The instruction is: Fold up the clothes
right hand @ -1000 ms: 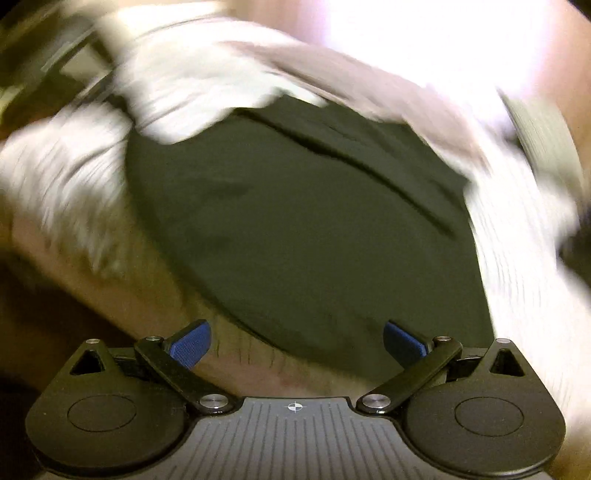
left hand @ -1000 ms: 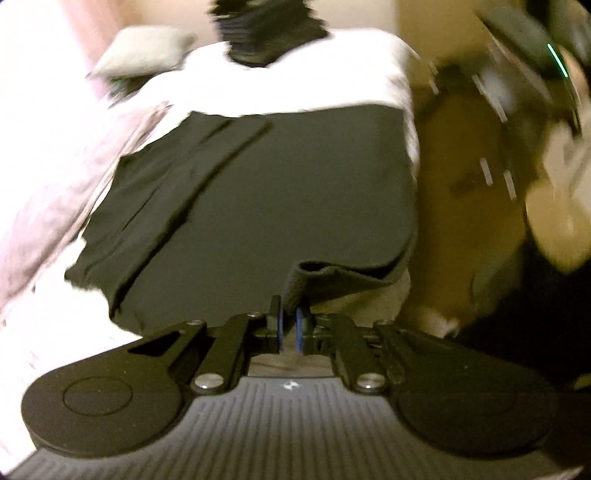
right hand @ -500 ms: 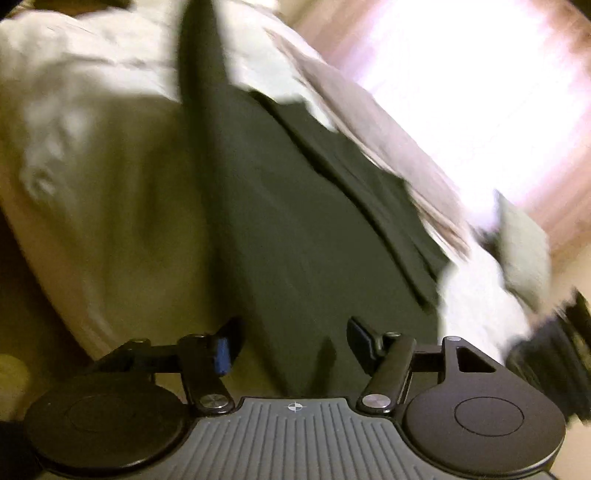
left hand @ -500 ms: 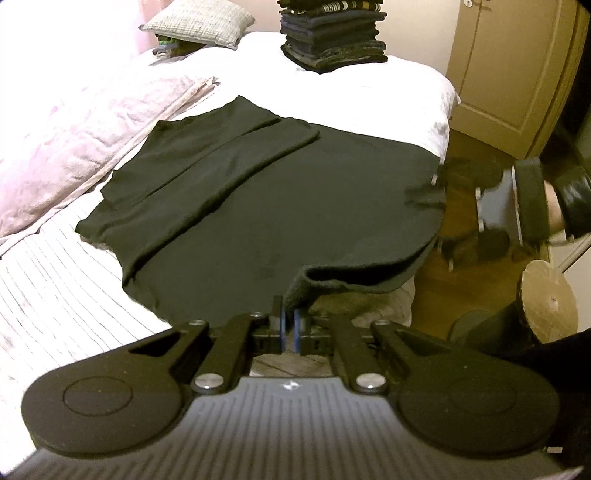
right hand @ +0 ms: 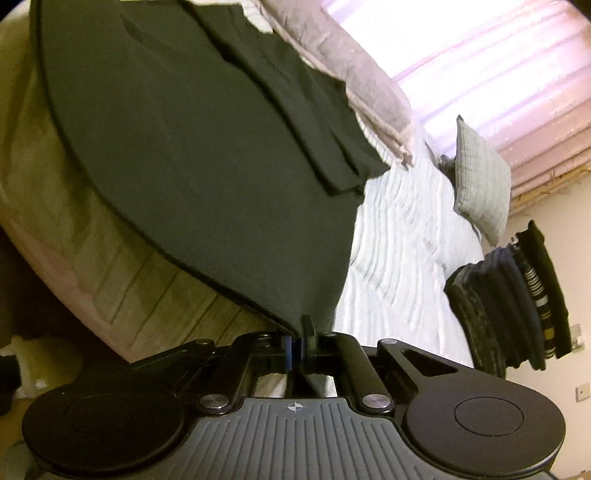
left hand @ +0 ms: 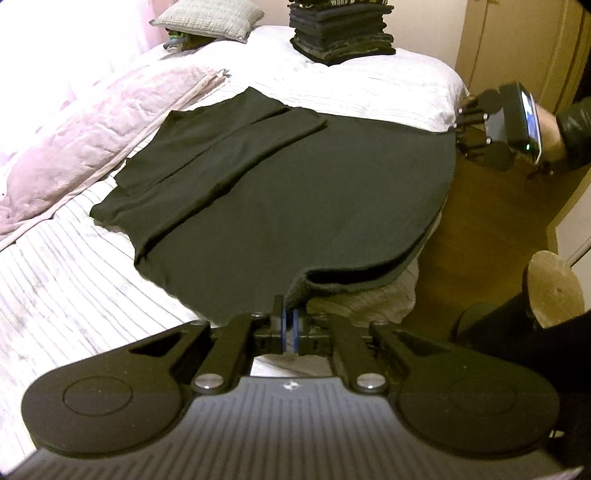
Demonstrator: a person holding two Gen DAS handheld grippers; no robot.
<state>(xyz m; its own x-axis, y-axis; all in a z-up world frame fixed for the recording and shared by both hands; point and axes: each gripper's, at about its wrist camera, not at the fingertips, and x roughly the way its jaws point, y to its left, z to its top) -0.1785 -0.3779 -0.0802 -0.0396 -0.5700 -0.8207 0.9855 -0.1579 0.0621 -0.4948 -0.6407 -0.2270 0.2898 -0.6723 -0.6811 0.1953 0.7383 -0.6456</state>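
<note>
Both hem corners of the black knit garment [left hand: 295, 192] on the white-quilted bed [left hand: 74, 288] are clamped: left gripper [left hand: 289, 325] at 6 o'clock already, right gripper [right hand: 295, 347] newly closed from open, so lifting can begin.

The stack of folded clothes [left hand: 341, 31] is cut off at the top edge, its height seemingly untellable

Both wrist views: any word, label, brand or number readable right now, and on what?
No readable text in either view.
Left tongs: only a small white emblem on the housing, no letters.
Right tongs: only a crosshair mark on the housing, no letters.
Black garment: no tag or print shows.
Stack of folded clothes: stripes only, no lettering.
Screen on the right tongs, seen from the left wrist: glowing, too blurred to read.
</note>
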